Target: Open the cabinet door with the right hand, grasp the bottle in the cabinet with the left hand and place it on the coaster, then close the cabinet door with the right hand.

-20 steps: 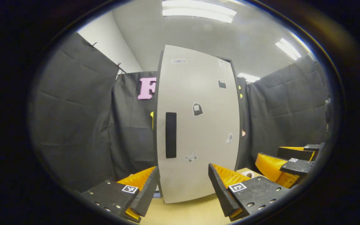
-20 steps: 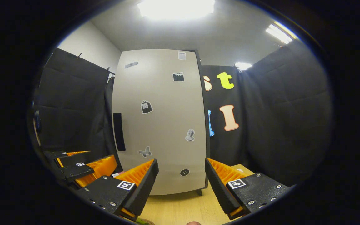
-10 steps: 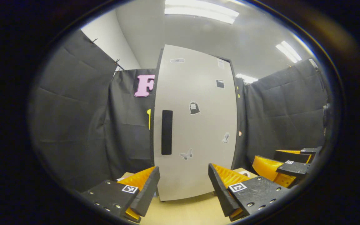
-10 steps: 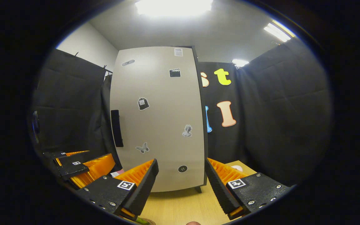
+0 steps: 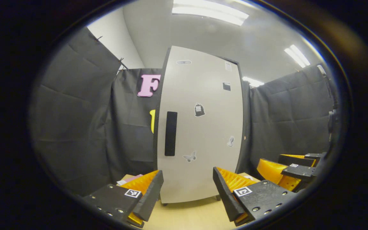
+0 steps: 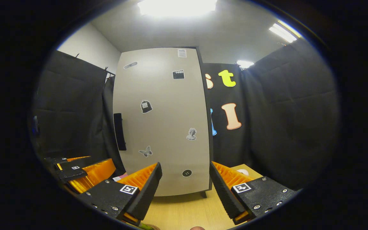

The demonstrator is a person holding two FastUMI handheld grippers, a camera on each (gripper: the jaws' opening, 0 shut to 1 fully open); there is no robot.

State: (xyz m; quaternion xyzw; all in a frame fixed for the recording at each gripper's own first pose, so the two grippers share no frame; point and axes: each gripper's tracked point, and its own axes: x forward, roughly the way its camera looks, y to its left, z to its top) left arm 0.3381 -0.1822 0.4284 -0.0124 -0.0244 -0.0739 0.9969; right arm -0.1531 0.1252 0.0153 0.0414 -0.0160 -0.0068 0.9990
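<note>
Black cloth walls close in a light wooden table (image 5: 190,217) under ceiling strip lights. From the left gripper view, the tall grey cabinet door (image 5: 203,127) stands shut straight ahead, its dark vertical handle (image 5: 170,133) near its left edge; the left gripper (image 5: 187,185) hangs before it with fingers spread wide and nothing between them, while the right gripper (image 5: 291,171) sits low at the right, also apart from the door. From the right gripper view, the same door (image 6: 164,127) carries small stickers and its handle (image 6: 119,131) at left; the right gripper (image 6: 185,182) is spread and empty, and the left gripper (image 6: 85,171) shows at lower left. A pale round patch (image 6: 243,172) on the table behind the right finger is possibly the coaster.
</note>
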